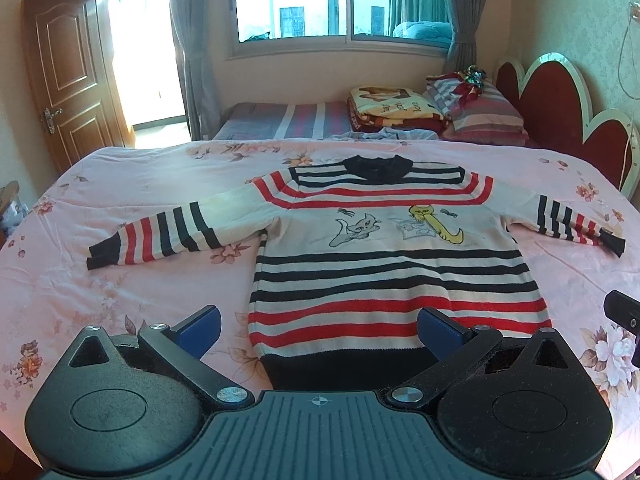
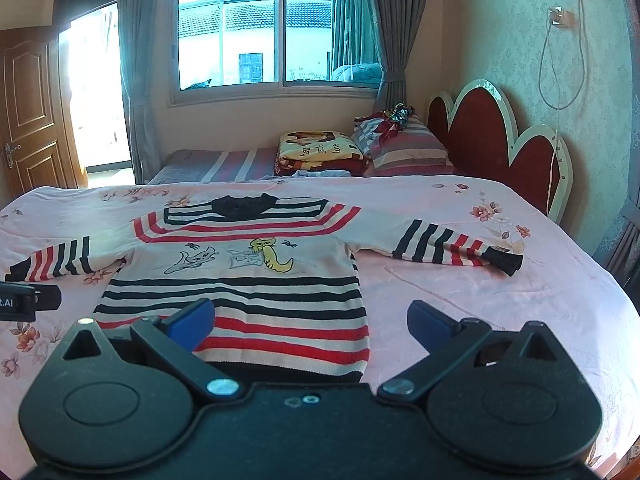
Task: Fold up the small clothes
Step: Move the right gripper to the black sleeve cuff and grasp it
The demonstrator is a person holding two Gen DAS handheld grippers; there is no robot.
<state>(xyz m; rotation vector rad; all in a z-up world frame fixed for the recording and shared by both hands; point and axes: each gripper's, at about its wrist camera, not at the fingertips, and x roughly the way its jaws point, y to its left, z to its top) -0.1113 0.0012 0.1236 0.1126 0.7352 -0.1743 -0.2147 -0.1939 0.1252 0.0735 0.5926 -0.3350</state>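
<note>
A small striped sweater [image 1: 392, 256] with cat drawings lies flat, front up, on the pink floral bedspread [image 1: 120, 296], both sleeves spread out. It also shows in the right wrist view [image 2: 256, 280]. My left gripper [image 1: 318, 330] is open and empty, just above the sweater's dark bottom hem, toward its left corner. My right gripper [image 2: 310, 326] is open and empty, above the hem's right corner. The right gripper's edge shows in the left wrist view [image 1: 624, 316]; the left gripper's edge shows in the right wrist view [image 2: 28, 300].
Beyond the bedspread lie a folded blanket [image 1: 390, 110] and striped pillows [image 1: 480, 114] by a red headboard [image 1: 560, 108]. A window [image 1: 344, 0] is on the far wall and a wooden door [image 1: 64, 76] at left.
</note>
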